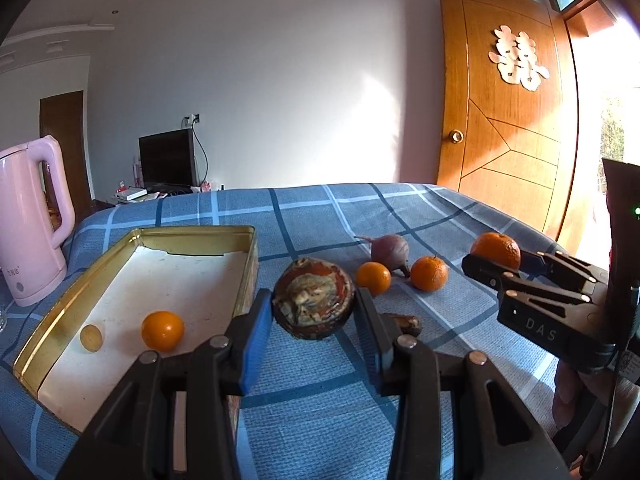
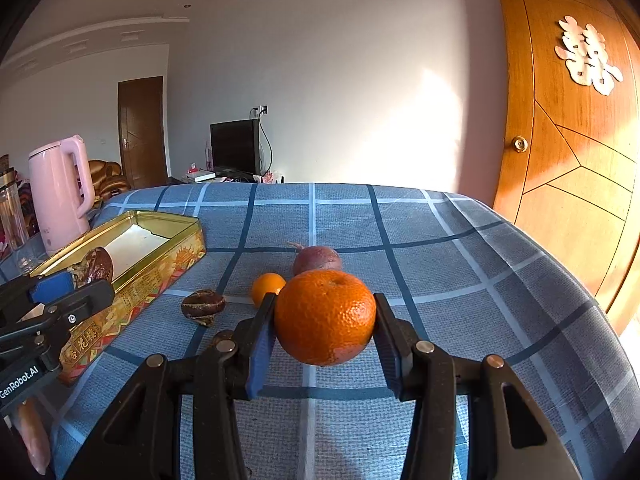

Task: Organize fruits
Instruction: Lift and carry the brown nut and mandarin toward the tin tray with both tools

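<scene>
Between right jaws: tangerine (image 2: 325, 316), bright orange, dimpled skin.

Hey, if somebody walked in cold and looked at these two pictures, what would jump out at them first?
Probably the two fruits held above the blue checked tablecloth: the right tongs clamp a big bright orange mandarin, and the left tongs clamp a mottled brown, withered round fruit. Next, the open gold-rimmed rectangular tin on the left, with a small smooth orange fruit inside.

Four oranges (image 1: 162, 330) (image 1: 373, 277) (image 1: 429, 273) (image 1: 496, 250) (two brown fruits (image 1: 313, 298) (image 1: 404, 323))
</scene>
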{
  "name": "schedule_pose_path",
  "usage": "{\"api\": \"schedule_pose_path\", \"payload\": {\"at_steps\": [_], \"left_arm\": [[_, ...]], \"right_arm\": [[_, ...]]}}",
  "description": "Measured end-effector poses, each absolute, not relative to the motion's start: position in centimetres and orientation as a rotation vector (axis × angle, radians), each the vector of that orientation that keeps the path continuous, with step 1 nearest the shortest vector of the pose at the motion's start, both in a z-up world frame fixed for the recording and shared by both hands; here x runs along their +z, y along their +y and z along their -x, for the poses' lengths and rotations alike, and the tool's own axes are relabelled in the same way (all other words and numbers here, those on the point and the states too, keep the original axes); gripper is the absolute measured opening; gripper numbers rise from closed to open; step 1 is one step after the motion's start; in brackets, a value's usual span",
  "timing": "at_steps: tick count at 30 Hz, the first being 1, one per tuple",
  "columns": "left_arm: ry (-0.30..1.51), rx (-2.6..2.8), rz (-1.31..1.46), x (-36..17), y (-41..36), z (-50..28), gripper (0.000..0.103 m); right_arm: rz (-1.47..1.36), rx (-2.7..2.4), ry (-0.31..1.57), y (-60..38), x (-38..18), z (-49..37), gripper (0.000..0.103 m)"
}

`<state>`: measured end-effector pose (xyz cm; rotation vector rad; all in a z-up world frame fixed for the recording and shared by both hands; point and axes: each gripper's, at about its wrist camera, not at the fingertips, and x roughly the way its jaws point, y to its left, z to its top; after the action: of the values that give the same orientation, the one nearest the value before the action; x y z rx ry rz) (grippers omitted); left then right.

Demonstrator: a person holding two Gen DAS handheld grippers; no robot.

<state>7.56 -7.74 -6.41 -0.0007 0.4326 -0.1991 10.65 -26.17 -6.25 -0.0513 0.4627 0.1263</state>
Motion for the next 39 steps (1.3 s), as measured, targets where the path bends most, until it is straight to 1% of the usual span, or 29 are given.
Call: {"api": "schedule_pose_path", "payload": {"at_steps": [23,39], "left_arm": [[0.352,-0.169,0.012,-5.9,-7.4,-6.1,0.043],[0.343,-0.109,-0.013,-5.8,-6.9,-5.9,0.043]], "right_arm": [[0.053,0.132,0.336,-25.8,-5.4,-8.3,0.048],[0.060,0.146,0.329,-25.4,-5.2,-8.2,0.048]]}}
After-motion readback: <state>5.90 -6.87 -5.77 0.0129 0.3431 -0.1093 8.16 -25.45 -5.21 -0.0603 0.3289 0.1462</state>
